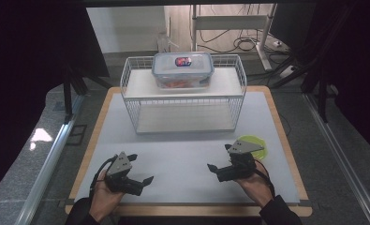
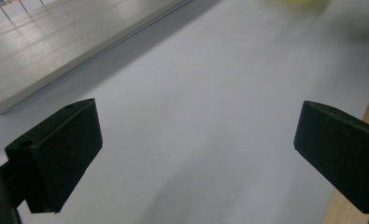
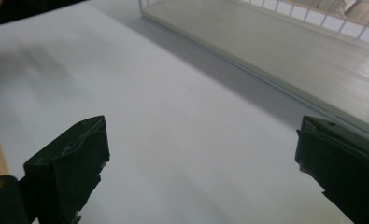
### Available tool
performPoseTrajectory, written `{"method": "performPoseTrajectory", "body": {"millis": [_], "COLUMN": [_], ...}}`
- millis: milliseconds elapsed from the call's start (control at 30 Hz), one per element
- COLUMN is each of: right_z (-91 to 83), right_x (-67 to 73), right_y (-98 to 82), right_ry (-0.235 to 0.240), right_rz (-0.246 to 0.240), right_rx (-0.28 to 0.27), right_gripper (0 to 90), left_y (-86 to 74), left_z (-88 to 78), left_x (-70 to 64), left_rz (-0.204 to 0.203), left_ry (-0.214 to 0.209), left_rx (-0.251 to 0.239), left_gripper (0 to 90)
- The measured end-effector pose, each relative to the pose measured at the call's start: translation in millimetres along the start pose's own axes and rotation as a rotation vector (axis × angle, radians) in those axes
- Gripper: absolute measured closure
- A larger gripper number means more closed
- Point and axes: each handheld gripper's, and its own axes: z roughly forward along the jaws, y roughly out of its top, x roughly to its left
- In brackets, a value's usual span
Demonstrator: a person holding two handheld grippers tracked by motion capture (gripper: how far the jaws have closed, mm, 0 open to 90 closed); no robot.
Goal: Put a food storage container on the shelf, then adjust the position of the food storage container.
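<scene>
Both grippers hover low over the white mat (image 1: 182, 154) near the table's front edge — the left gripper (image 1: 140, 169) toward the front-left corner, the right gripper (image 1: 215, 168) just beside the green plate (image 1: 255, 142) by the right edge, each with jaws spread wide, holding nothing — the lidded container (image 1: 182, 69) sits on the wire rack's (image 1: 182, 101) top shelf at the far edge

Two black two-jaw grippers, the left gripper (image 1: 142, 168) and the right gripper (image 1: 212, 157), are each topped by a grey three-cornered plate. Black cables trail from both. Dark sleeves are worn at the wrists.
</scene>
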Motion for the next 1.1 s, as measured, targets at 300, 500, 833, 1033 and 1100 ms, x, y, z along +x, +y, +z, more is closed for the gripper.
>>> {"method": "performPoseTrajectory", "body": {"millis": [300,500,833,1033,1100], "right_z": [2.7,-13.1,-44.0,-62.3,-65.1], "right_x": [-13.0,-26.2,-57.8,-84.4,-91.6], "right_y": [-3.2,0.5,-0.4,-9.8,-13.5], "right_ry": [-0.028,-0.083,-0.160,-0.266,-0.291], "right_rz": [0.085,0.114,0.171,0.232,0.247], "right_rx": [0.077,0.057,0.037,0.026,0.031], "right_gripper": [1.8,21.4,57.7,78.7,84.5], "left_y": [-2.0,-3.0,-3.7,-3.9,-4.0], "left_z": [2.7,3.9,4.5,5.6,6.2], "left_x": [0.8,3.2,4.8,5.0,4.8], "left_rz": [0.009,-0.007,-0.023,-0.024,-0.025], "left_ry": [0.000,-0.006,-0.006,-0.009,-0.009], "left_rx": [0.014,0.022,0.026,0.034,0.037], "left_gripper": [1.1,1.1,1.1,1.1,1.1]}}
